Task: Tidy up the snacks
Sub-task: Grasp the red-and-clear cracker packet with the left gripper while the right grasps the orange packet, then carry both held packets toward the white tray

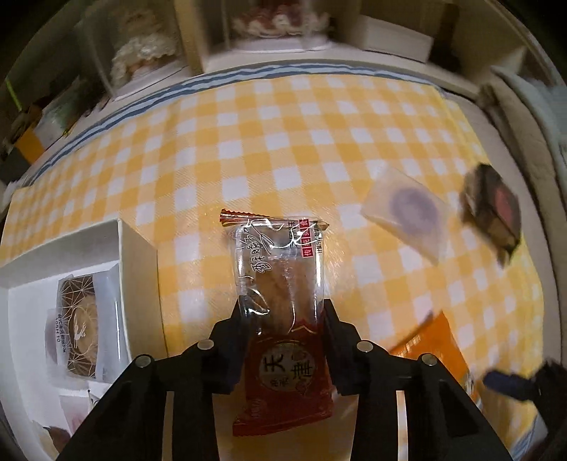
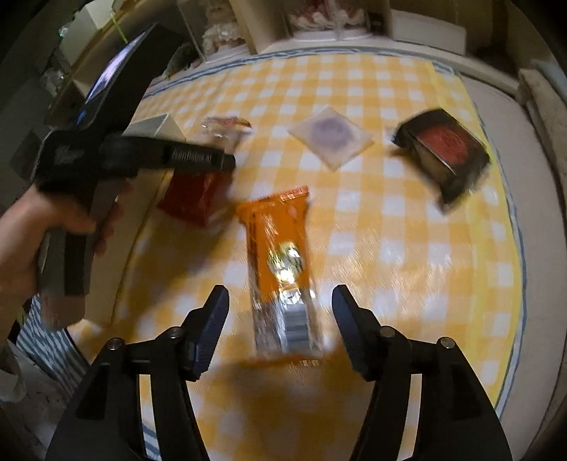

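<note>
My left gripper (image 1: pixel 283 312) is shut on a clear-and-red snack packet (image 1: pixel 280 283) and holds it above the yellow checked tablecloth (image 1: pixel 283 142), just right of a white box (image 1: pixel 138 255) that holds wrapped pastries (image 1: pixel 79 322). The held packet also shows in the right wrist view (image 2: pixel 198 195), with the left gripper (image 2: pixel 226 159) on it. My right gripper (image 2: pixel 280 301) is open, its fingers on either side of an orange snack packet (image 2: pixel 280 248) that lies on the cloth. The orange packet (image 1: pixel 436 347) also shows at the lower right of the left wrist view.
A white packet with a purple round (image 2: pixel 331 136) (image 1: pixel 407 212) and a dark packet with a red label (image 2: pixel 446 152) (image 1: pixel 492 209) lie further back on the cloth. Shelves with boxed items (image 1: pixel 280 21) stand behind the table.
</note>
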The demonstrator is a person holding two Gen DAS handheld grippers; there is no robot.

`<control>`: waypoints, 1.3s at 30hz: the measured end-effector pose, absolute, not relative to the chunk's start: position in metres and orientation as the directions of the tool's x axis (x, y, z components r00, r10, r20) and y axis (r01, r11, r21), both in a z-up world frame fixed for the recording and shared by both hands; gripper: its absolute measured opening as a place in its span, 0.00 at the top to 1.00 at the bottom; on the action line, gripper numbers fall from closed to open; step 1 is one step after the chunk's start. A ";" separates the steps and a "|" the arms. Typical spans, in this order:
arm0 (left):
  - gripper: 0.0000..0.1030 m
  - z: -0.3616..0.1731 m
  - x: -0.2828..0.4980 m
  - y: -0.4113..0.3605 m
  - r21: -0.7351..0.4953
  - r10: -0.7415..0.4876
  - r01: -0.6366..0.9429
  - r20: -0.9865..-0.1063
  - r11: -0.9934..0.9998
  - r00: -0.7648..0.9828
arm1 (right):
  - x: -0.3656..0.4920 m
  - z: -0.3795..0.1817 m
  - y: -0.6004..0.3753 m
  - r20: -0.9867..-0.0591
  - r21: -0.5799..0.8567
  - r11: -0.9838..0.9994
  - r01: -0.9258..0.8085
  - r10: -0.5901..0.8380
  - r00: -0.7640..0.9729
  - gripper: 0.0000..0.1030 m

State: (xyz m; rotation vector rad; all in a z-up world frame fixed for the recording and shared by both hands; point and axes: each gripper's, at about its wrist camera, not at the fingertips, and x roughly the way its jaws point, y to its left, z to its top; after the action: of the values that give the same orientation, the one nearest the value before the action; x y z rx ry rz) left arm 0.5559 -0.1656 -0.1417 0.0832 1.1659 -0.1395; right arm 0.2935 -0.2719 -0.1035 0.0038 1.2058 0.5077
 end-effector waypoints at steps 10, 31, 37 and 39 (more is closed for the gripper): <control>0.66 -0.102 0.517 -0.142 -0.149 -0.220 0.195 -0.880 0.969 0.420 | 0.302 -0.122 -0.242 -0.946 0.154 0.901 -0.405 0.253 0.205 0.60; 0.66 0.007 0.421 -0.045 -0.252 -0.341 0.235 -0.774 0.939 0.534 | 0.272 -0.004 -0.231 -0.812 0.223 0.935 -0.274 0.334 0.478 0.65; 0.66 0.030 0.394 0.005 -0.261 -0.333 0.207 -0.750 0.943 0.571 | 0.266 0.022 -0.206 -0.770 0.236 0.931 -0.278 0.354 0.530 0.65; 0.66 0.037 0.386 0.023 -0.257 -0.318 0.189 -0.746 0.948 0.585 | 0.266 0.027 -0.196 -0.762 0.238 0.929 -0.282 0.358 0.539 0.65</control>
State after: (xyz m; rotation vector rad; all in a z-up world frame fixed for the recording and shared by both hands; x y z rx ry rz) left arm 0.3860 0.0235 0.0369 -0.1560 0.8997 -0.2971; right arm 0.2661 -0.1961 0.0272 0.0898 0.9267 0.3814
